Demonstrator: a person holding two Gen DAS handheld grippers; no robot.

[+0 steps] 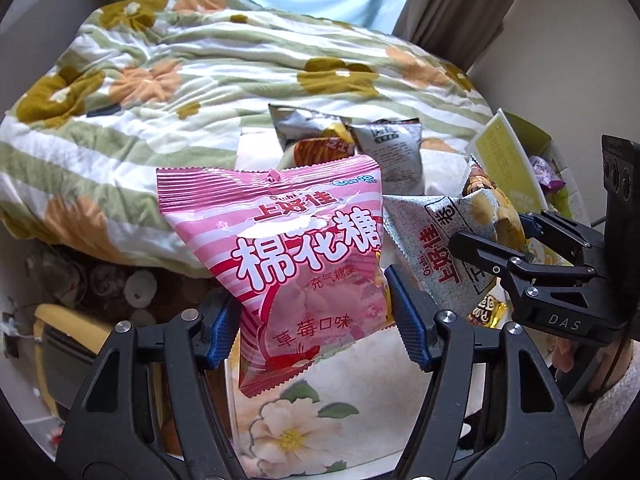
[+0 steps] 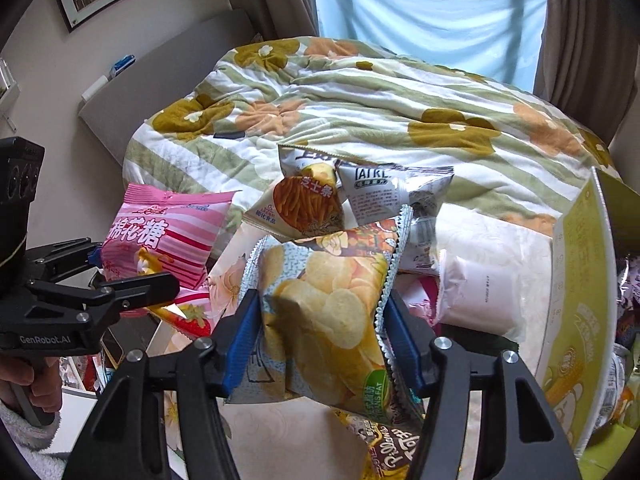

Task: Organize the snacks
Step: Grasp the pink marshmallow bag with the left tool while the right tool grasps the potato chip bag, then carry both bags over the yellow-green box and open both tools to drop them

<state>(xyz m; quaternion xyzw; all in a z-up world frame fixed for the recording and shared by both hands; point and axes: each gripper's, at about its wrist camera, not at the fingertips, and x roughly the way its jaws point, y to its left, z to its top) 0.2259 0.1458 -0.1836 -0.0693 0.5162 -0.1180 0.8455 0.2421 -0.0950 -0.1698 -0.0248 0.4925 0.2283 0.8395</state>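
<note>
Right wrist view: chip bag (image 2: 324,320) bottom behind fingers (image 2: 240,344).

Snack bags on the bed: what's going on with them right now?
A person holds a gripper in each hand. The left gripper has its jaws on a pink marshmallow bag, lifted clear of the bed. The right gripper clamps a potato chip bag. Two more snack bags lie on the floral quilt, and a yellow-green box stands at the right.

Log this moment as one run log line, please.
left claw: gripping pink marshmallow bag | right claw: gripping potato chip bag | both bags off the bed | yellow-green box: at right
</note>
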